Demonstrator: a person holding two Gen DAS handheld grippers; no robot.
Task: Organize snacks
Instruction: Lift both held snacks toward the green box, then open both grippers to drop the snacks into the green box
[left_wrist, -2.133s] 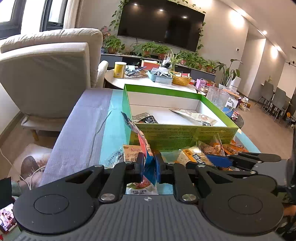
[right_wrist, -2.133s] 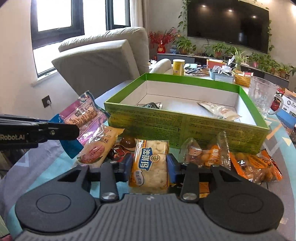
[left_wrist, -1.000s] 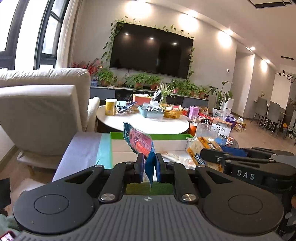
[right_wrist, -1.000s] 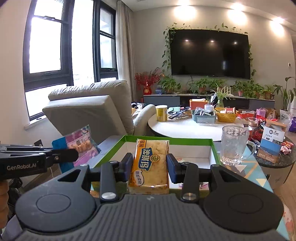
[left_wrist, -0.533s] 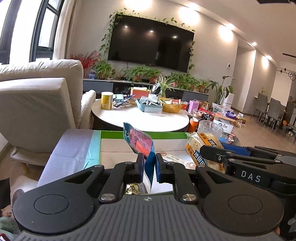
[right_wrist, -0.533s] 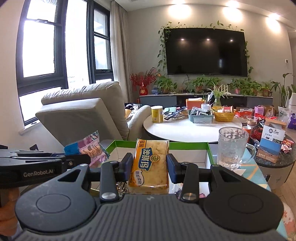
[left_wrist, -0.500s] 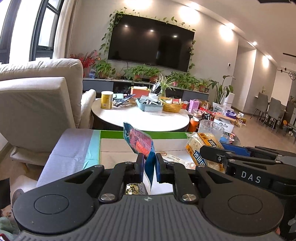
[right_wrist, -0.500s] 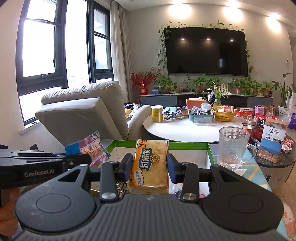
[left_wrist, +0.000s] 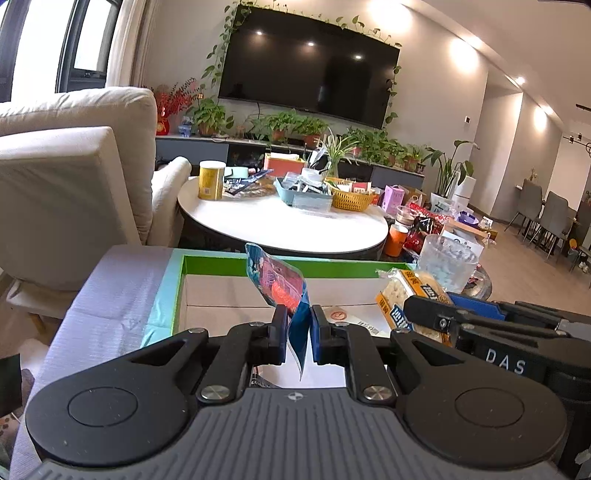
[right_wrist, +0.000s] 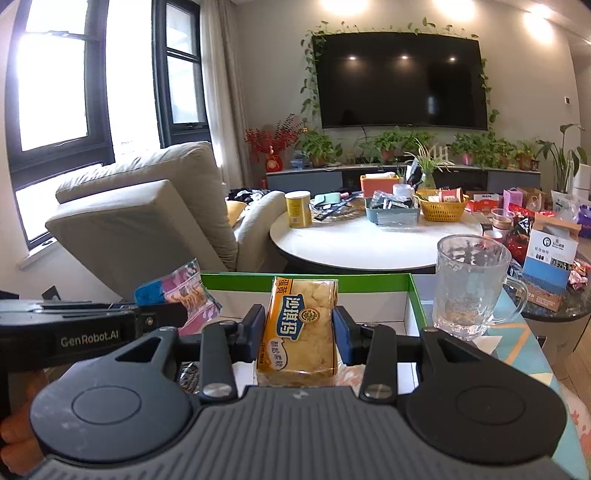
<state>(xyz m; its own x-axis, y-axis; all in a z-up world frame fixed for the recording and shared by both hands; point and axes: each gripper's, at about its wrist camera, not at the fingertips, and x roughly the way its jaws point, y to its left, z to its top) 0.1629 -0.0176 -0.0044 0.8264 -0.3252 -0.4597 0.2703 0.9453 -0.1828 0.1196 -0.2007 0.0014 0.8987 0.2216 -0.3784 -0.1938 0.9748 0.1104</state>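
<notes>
While grippers clamp packets, green box rim lies below; glass mug beside.

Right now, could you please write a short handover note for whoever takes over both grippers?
Left gripper: shut on a blue and pink snack packet, held over the green box.
Right gripper: shut on a yellow cake bar, also over the box.
Done: a few packets already lie on the box floor.
Left: lower and release both snacks into the box. Mind the glass mug beside the box's right wall.
</notes>
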